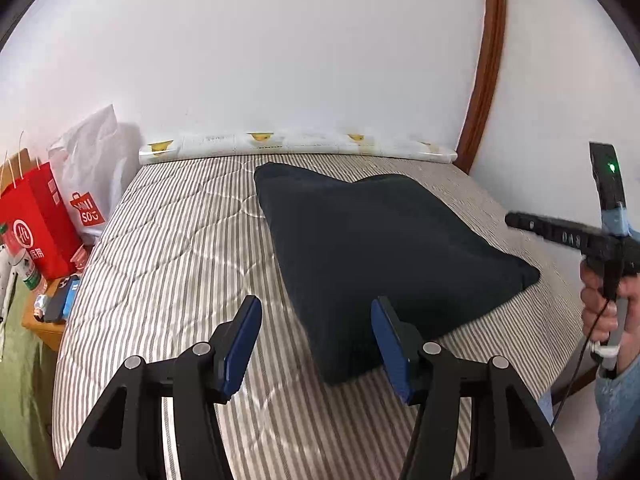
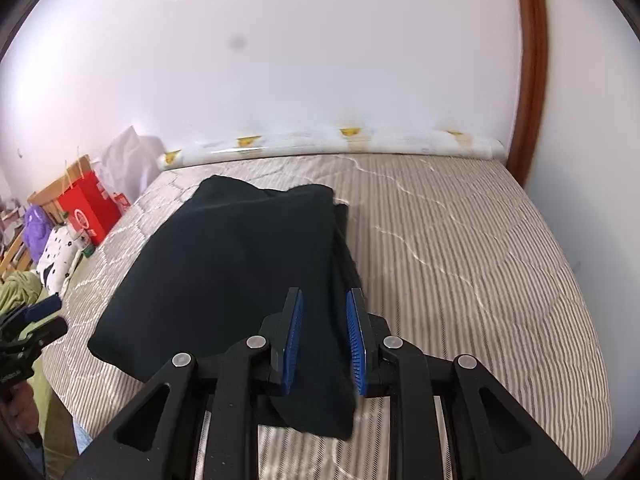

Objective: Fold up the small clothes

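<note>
Left wrist view: the left claw stands spread, pinching nothing; the black folded garment lies just ahead and right of it on the striped bed.

Right wrist view: the right claw is narrowly parted, apparently gripping nothing. Brushing the garment's near edge could undo the thick, uneven fold.

Right gripper hides the dark garment's near corner; pad contact indeterminate. Bedside clutter too small to identify. Hand cut off at frame edge.
</note>
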The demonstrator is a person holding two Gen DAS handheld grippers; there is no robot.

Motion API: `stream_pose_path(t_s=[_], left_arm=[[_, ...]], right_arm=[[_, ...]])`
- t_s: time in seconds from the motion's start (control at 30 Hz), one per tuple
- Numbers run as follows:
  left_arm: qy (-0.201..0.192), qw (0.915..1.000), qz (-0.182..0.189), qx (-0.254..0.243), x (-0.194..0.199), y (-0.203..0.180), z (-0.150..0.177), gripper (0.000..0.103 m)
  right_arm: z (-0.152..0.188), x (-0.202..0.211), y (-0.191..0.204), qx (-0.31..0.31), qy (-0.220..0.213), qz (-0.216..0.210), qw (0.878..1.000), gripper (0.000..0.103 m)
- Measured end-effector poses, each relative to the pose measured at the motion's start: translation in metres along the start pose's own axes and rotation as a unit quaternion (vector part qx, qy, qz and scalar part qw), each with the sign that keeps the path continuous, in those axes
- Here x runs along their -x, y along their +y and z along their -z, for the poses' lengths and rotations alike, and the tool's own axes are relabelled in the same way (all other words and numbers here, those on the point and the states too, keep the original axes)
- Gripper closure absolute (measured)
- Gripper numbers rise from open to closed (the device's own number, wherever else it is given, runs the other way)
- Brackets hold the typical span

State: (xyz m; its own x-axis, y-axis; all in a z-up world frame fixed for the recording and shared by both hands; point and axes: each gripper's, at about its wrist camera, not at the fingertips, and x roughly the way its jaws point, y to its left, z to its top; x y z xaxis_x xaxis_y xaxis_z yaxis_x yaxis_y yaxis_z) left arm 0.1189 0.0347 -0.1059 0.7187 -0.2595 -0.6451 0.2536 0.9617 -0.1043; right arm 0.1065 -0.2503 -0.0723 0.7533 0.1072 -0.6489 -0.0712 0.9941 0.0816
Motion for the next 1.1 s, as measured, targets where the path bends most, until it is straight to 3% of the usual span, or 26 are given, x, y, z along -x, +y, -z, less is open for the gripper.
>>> stream_pose_path(t_s=[0.27,0.43,0.63,0.73,0.87,0.97,1.1], left_arm=[[0.047,0.9989,-0.002,-0.005,-0.055,-0.01,0.007,0.048],[0.075,0.9971,-0.013,-0.009,-0.068,-0.014,0.018,0.048],[0.065,0.9978,-0.014,0.007,-0.037,-0.016,0.012,0.048],[0.052,0.9983,-0.014,0.021,-0.011,-0.02,0.007,0.044],[0.03,0.9991,-0.017,0.024,0.021,-0.029,0.0,0.028],[0.013,0.999,-0.041,0.009,0.049,-0.042,-0.006,0.021],[0.003,0.9986,-0.052,0.005,0.073,-0.051,-0.012,0.018]], right_arm=[[0.038,-0.064,-0.006,0.029,0.095,0.025,0.995,0.083],[0.038,-0.056,-0.019,0.012,0.086,0.013,0.996,0.083],[0.026,-0.024,-0.028,0.006,0.058,0.048,0.997,0.082],[0.021,0.001,-0.032,-0.016,0.041,0.041,0.998,0.076],[0.019,0.039,-0.024,-0.026,0.024,0.03,0.999,0.043],[0.019,0.067,-0.015,-0.016,0.01,0.026,0.999,0.032],[0.018,0.095,-0.006,-0.014,0.005,0.012,1.0,0.03]])
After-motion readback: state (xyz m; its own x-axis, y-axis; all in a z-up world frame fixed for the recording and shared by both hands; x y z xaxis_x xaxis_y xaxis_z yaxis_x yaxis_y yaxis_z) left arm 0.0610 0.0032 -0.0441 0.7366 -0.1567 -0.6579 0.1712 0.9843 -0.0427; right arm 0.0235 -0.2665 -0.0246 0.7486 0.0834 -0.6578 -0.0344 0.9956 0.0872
